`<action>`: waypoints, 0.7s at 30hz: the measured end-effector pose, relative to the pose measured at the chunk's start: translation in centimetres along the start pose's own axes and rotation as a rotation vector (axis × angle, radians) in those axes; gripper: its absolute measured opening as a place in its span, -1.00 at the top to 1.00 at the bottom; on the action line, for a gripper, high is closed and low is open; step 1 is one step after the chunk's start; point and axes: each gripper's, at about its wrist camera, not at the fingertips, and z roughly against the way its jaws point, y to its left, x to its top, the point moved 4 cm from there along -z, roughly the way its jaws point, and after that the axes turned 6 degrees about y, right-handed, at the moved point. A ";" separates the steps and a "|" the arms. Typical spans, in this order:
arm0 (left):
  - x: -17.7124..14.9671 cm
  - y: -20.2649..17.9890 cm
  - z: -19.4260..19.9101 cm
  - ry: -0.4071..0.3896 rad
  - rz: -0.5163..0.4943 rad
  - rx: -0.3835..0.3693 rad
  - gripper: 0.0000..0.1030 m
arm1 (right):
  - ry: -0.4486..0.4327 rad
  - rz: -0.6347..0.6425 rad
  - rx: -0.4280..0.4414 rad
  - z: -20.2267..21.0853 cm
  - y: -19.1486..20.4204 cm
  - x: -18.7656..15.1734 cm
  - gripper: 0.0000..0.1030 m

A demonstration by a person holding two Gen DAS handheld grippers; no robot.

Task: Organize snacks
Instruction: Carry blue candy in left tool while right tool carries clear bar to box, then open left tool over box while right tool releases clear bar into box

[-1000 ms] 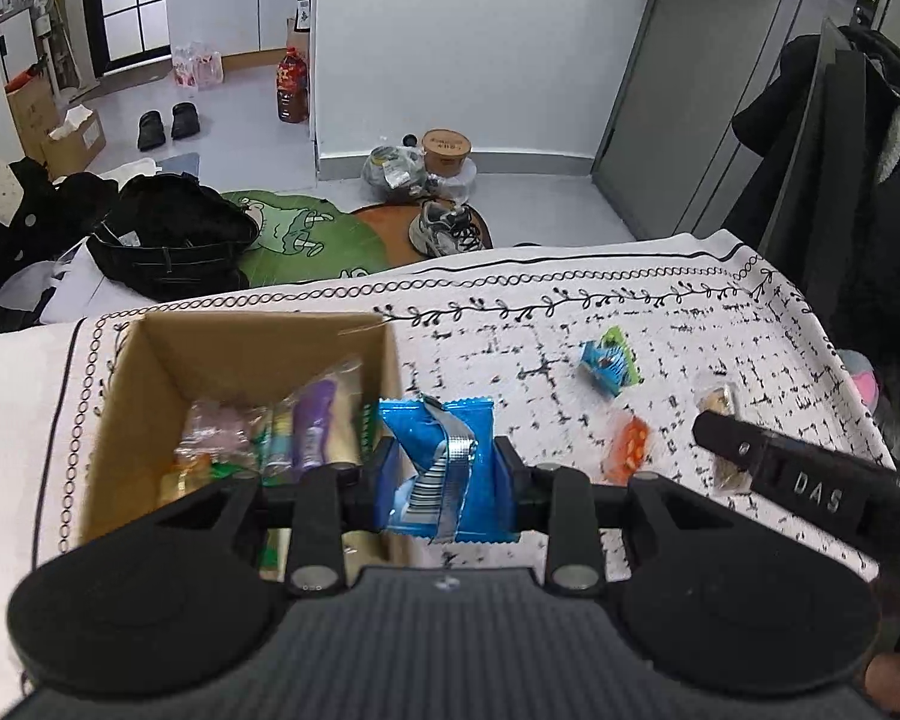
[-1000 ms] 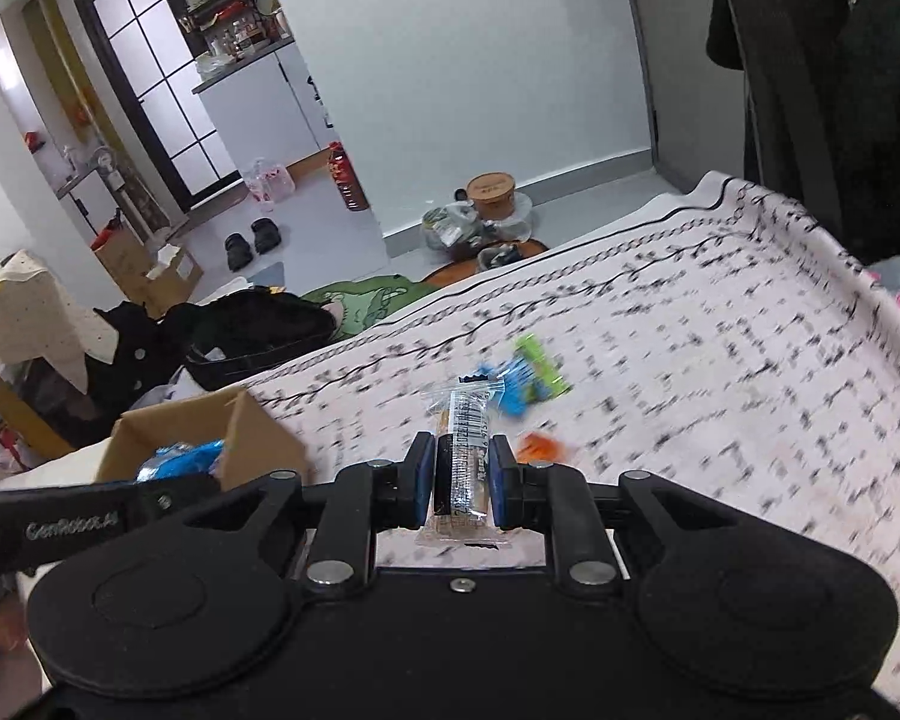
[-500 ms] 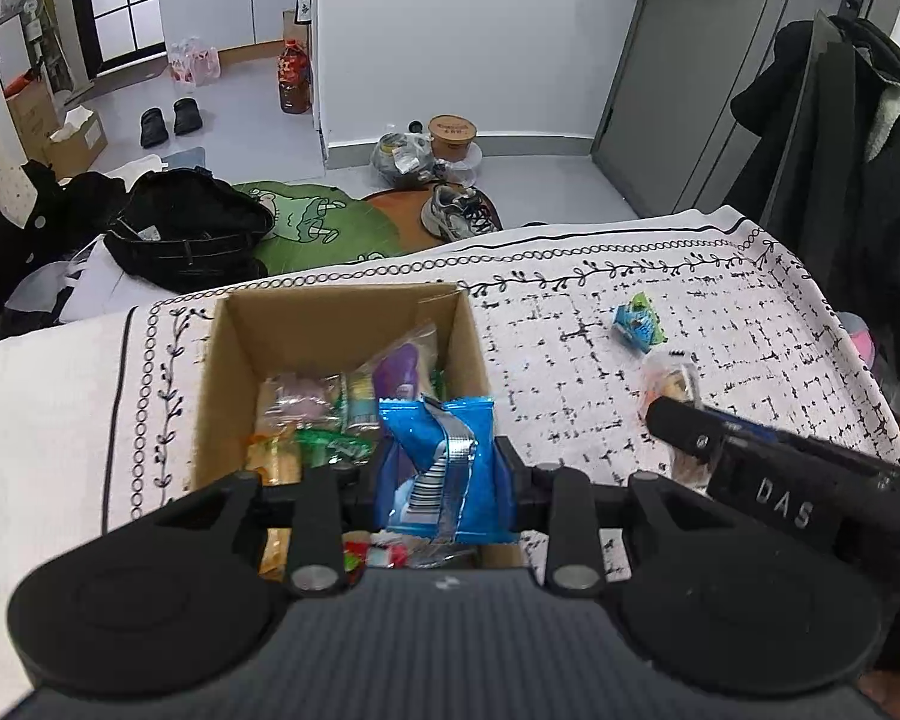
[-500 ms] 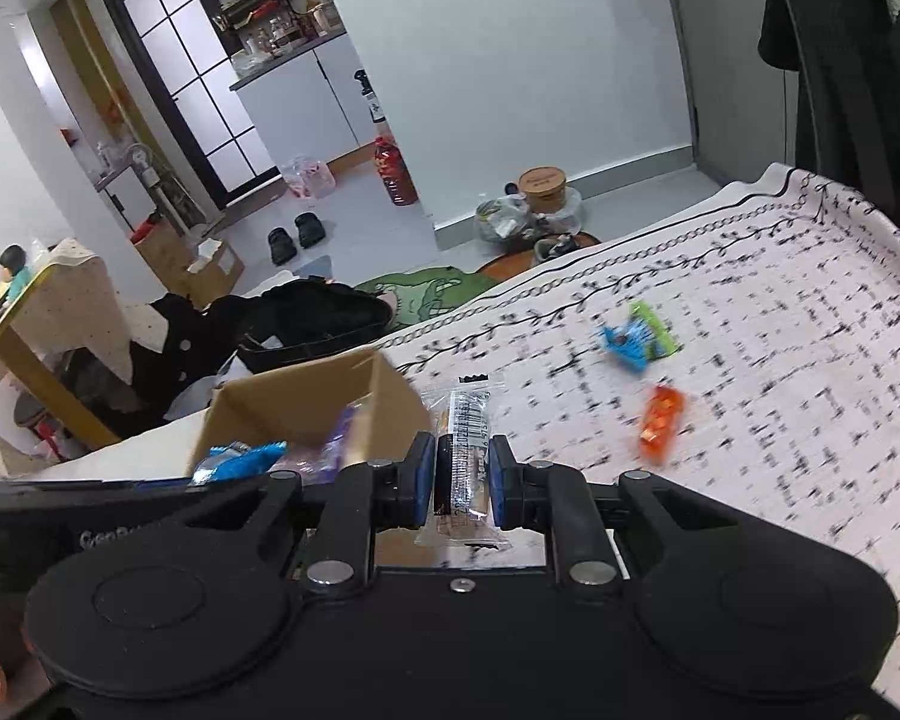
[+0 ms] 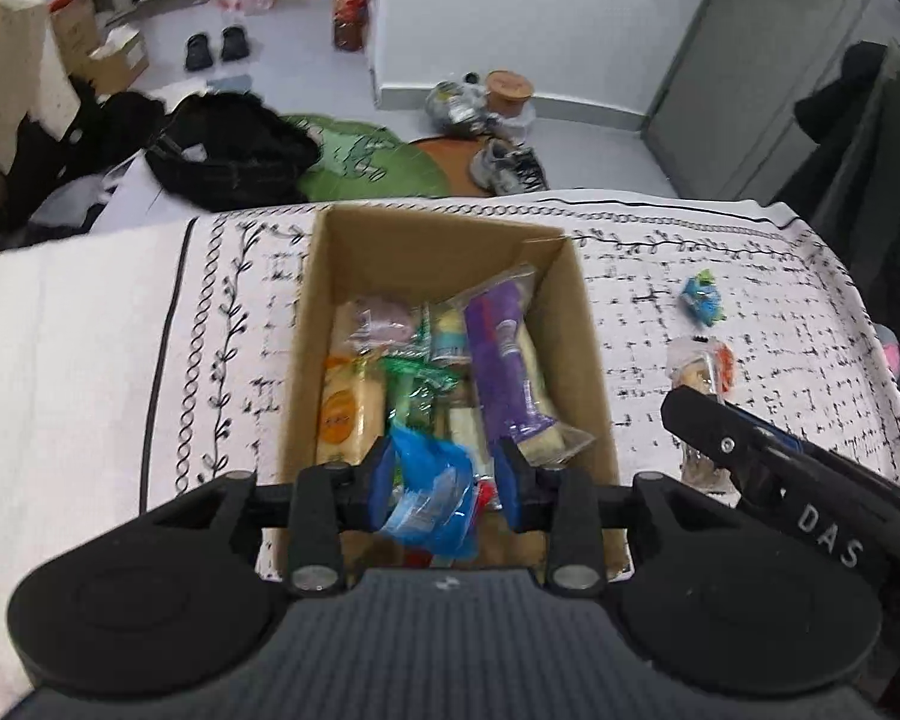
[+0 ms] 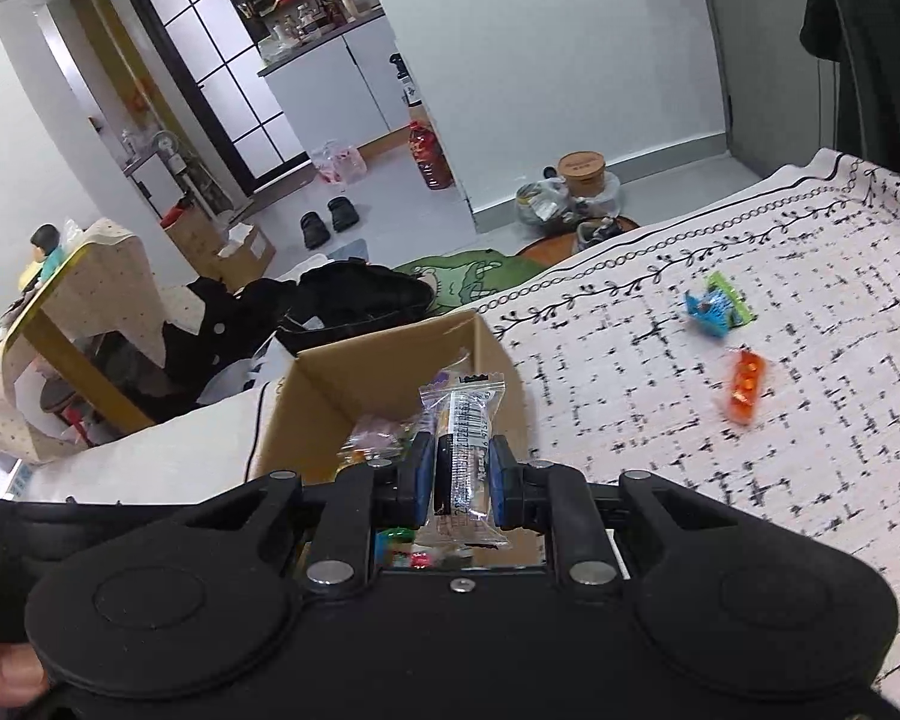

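Observation:
A cardboard box point(image 5: 432, 240) with several snack packets stands on the patterned cloth; a purple packet point(image 5: 501, 348) lies on top. My left gripper point(image 5: 444, 480) hangs over the box's near end, jaws opening. The blue packet point(image 5: 432, 498) is between them, blurred and sagging, with a gap at the right pad. My right gripper point(image 6: 462, 474) is shut on a clear-wrapped snack bar point(image 6: 463, 420) above the near right corner of the box point(image 6: 342, 384). One right finger point(image 5: 708, 426) shows in the left wrist view.
A blue-green packet point(image 6: 717, 306) and an orange packet point(image 6: 747, 384) lie on the cloth point(image 6: 810, 276) right of the box. Beyond the table's far edge are a black bag point(image 5: 228, 150), shoes and floor clutter. A dark coat hangs at the right.
Both grippers have moved left, from over the cloth to over the box. The left jaws have spread a little and the blue packet has slipped lower between them.

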 end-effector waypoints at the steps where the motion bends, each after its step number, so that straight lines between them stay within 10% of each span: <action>1: 0.0 0.0 0.0 -0.001 -0.004 -0.007 0.31 | 0.004 -0.002 0.001 -0.1 0.1 0.0 0.63; 21: 0.6 -0.2 0.9 -0.046 -0.006 -0.016 -0.23 | 0.032 -0.064 -0.023 0.8 -2.3 0.1 0.44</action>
